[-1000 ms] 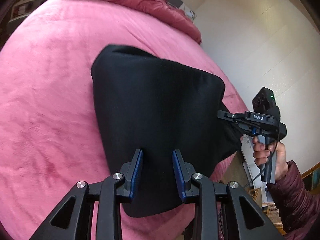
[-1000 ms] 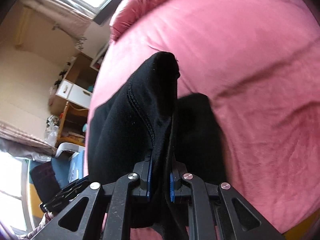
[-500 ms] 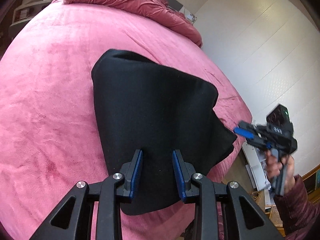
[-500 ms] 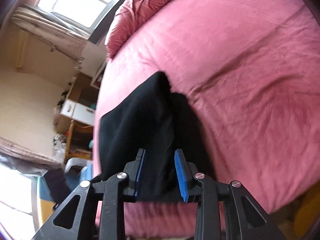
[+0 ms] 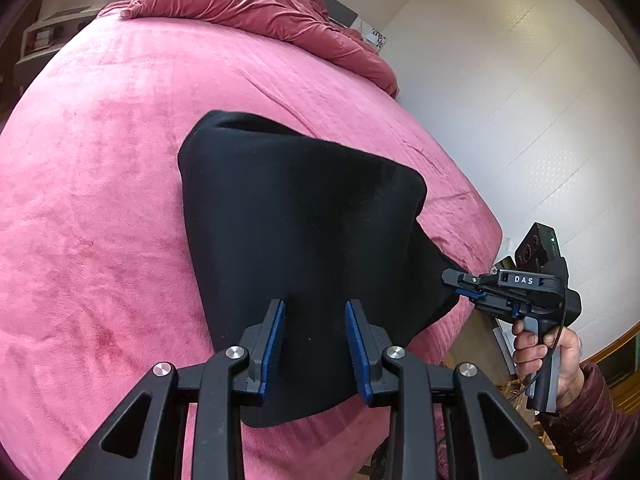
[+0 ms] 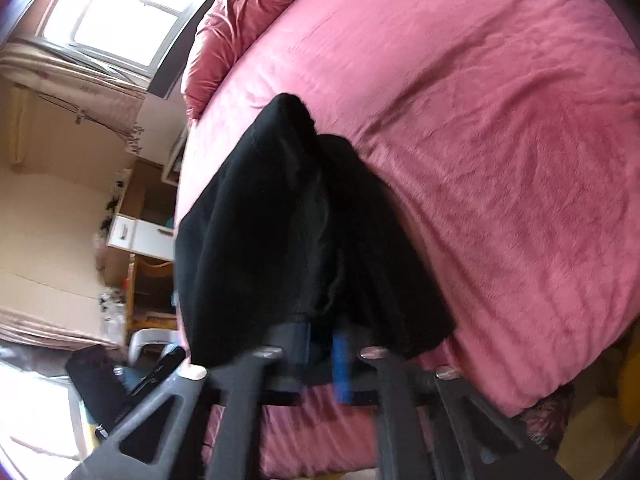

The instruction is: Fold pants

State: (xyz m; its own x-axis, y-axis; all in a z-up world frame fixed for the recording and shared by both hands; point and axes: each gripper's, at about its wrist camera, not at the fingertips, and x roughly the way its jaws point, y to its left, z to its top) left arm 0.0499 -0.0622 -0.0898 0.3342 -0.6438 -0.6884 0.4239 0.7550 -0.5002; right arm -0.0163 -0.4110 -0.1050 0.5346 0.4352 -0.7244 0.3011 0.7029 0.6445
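Note:
The black pants (image 5: 304,232) lie folded into a compact slab on the pink bed (image 5: 100,200), near its front corner. My left gripper (image 5: 316,340) is open and empty, its blue pads just above the near edge of the pants. My right gripper (image 5: 460,284) shows in the left wrist view at the pants' right corner, jaws nearly together at the cloth edge. In the blurred right wrist view the right gripper (image 6: 324,344) sits at the black pants (image 6: 280,220), with cloth between the close-set pads; the grip itself is unclear.
A rumpled pink duvet (image 5: 260,4) is heaped at the head of the bed. A white wall (image 5: 520,100) stands to the right. The right wrist view shows a window (image 6: 116,12) and wooden furniture (image 6: 148,240) beside the bed (image 6: 480,140).
The right gripper let go of the pants corner, pulled back, then came in again to the right edge with its jaws narrowing. The left gripper stayed open and backed off slightly.

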